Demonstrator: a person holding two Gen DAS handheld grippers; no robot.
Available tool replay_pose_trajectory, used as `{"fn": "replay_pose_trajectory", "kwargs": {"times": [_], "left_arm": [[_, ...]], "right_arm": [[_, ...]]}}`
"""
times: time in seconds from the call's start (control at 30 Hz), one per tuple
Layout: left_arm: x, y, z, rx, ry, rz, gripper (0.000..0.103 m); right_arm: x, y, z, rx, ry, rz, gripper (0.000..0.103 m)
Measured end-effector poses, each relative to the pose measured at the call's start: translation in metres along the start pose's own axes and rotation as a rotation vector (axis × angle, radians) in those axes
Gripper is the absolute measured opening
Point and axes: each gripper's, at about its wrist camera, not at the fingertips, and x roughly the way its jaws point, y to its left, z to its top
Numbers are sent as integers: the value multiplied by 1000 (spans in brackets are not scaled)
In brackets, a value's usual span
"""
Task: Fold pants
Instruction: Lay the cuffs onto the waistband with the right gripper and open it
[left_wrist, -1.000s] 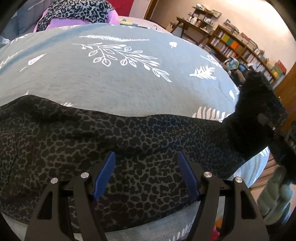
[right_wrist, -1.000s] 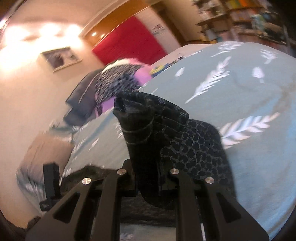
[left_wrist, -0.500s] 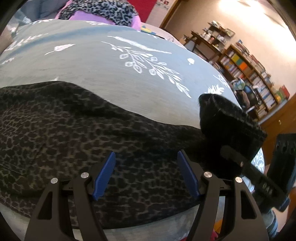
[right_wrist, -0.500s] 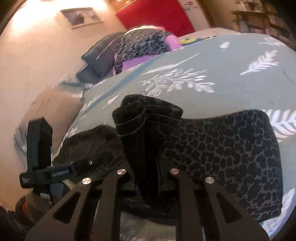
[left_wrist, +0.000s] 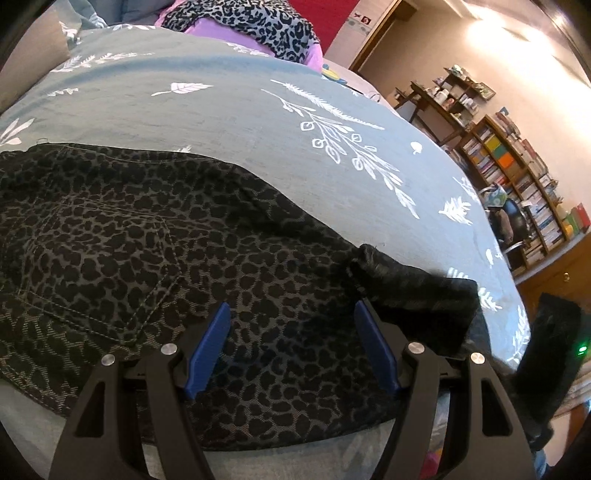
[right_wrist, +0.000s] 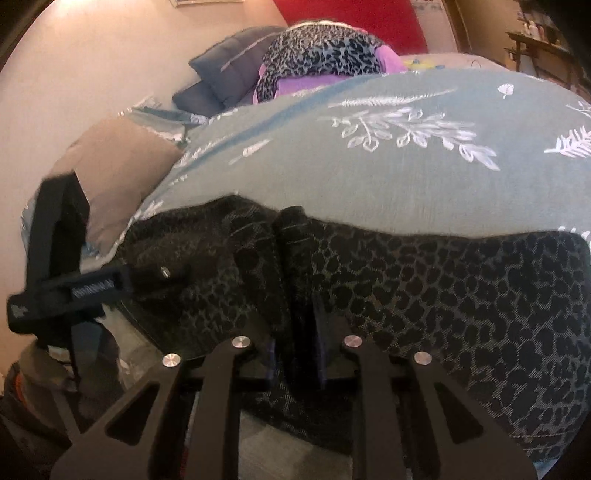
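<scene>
1. Left wrist view: the leopard-print pants (left_wrist: 192, 266) lie spread across a grey-green bedspread (left_wrist: 236, 110) printed with white leaves, a back pocket seam showing at the left.
2. The left gripper (left_wrist: 291, 347) hovers just above the fabric with its blue pads wide apart — released, nothing clamped between them.
3. At the right, a folded-over end of the pants (left_wrist: 417, 295) sits on the lower layer, with part of the right gripper (left_wrist: 554, 343) beside it.
4. Right wrist view: the right gripper (right_wrist: 295, 354) has a bunched fold of the pants (right_wrist: 443, 295) between its fingers, and its jaws are opening — the cloth is still in the gap.
5. The left gripper (right_wrist: 70, 288) shows at the left edge, over the fabric; pillows (right_wrist: 229, 74) and other clothes lie at the head of the bed.
</scene>
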Motion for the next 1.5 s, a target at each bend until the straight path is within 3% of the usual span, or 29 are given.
{"fn": "replay_pose_trajectory", "kwargs": {"times": [0.07, 0.17, 0.37, 0.73, 0.8, 0.87, 0.9, 0.97, 1.07, 1.17, 1.33, 1.5], "left_arm": [[0, -1, -1, -2, 6, -17, 70], [2, -5, -1, 5, 14, -38, 70], [14, -20, 1, -4, 77, -116, 76], [44, -43, 1, 31, 234, -207, 76], [48, -50, 0, 57, 254, -214, 70], [53, -54, 0, 77, 274, -204, 51], [54, -55, -1, 81, 278, -196, 48], [56, -53, -2, 86, 280, -175, 31], [55, -49, -4, 77, 270, -172, 19], [43, -48, -6, 108, 232, -156, 14], [13, -40, 2, 150, 136, -90, 14], [10, -28, 0, 171, 122, -5, 14]], "right_arm": [[2, 1, -5, -1, 18, 24, 44], [-1, 8, -11, -42, 22, 45, 53], [-2, 11, -20, -63, 48, 92, 58], [-6, 7, -27, -59, 61, 162, 62], [-8, 4, -28, -51, 58, 170, 62], [-11, 1, -29, -43, 55, 173, 62], [-14, -1, -30, -40, 54, 174, 62], [-22, -5, -33, -38, 50, 171, 62], [-38, -15, -35, -18, 31, 147, 62], [-57, -29, -32, 31, -7, 112, 62], [-96, -54, -24, 86, -105, 44, 62], [-100, -82, -20, 120, -142, -128, 62]]}}
